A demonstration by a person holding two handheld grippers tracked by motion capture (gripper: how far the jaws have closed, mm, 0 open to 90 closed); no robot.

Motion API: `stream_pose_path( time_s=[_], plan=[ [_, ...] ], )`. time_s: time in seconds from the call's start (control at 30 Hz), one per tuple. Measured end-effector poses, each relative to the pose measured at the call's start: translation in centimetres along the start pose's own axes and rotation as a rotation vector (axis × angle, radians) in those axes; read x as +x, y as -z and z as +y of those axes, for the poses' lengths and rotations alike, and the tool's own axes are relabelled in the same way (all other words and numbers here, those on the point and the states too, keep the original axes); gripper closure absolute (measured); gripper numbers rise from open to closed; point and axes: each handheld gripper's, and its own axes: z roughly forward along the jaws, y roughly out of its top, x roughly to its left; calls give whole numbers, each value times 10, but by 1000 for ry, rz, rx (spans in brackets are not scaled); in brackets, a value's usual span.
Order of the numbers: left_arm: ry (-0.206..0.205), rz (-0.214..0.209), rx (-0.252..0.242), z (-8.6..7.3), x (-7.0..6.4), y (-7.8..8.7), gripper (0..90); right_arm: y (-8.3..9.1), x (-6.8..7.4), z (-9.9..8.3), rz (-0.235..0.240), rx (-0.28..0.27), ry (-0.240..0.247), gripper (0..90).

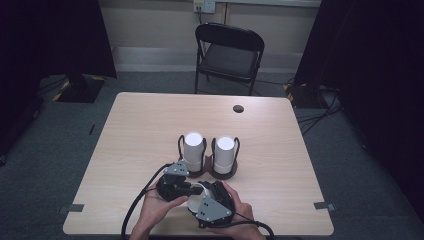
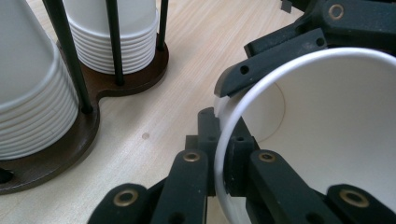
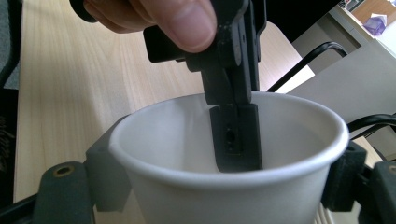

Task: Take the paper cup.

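A single white paper cup [image 1: 196, 190] is held just above the table's front edge by both grippers. My left gripper [image 2: 227, 163] is shut on the cup's rim [image 2: 261, 88], one jaw inside and one outside. My right gripper [image 3: 224, 186] is shut on the cup's body [image 3: 187, 196], with a pad [image 3: 100, 175] on either side. In the right gripper view the left gripper's inner finger [image 3: 236, 135] hangs down inside the cup, under a person's thumb [image 3: 182, 21]. In the high view the left gripper [image 1: 186, 186] and right gripper [image 1: 204, 199] sit close together.
Two stacks of white cups [image 1: 193, 149] [image 1: 225, 152] stand in a dark wooden holder [image 1: 223, 174] with black rods, just behind the grippers. The table [image 1: 150, 120] has a round cable hole [image 1: 238, 108] at the far side. A black folding chair [image 1: 229, 52] stands beyond it.
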Motion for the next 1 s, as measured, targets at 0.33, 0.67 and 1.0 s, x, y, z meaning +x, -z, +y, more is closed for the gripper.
stream_pose_path(
  time_s=[0.33, 0.67, 1.0],
  plan=[
    [-8, 18, -17, 0, 0, 1, 869, 0, -2, -1, -2, -9, -19, 227],
    [-2, 20, -56, -2, 1, 3, 850, 2, -7, -4, -23, -31, -65, 235],
    [7, 18, -107, -6, 2, 5, 789, 1, -10, -9, -36, -14, -93, 241]
  ],
)
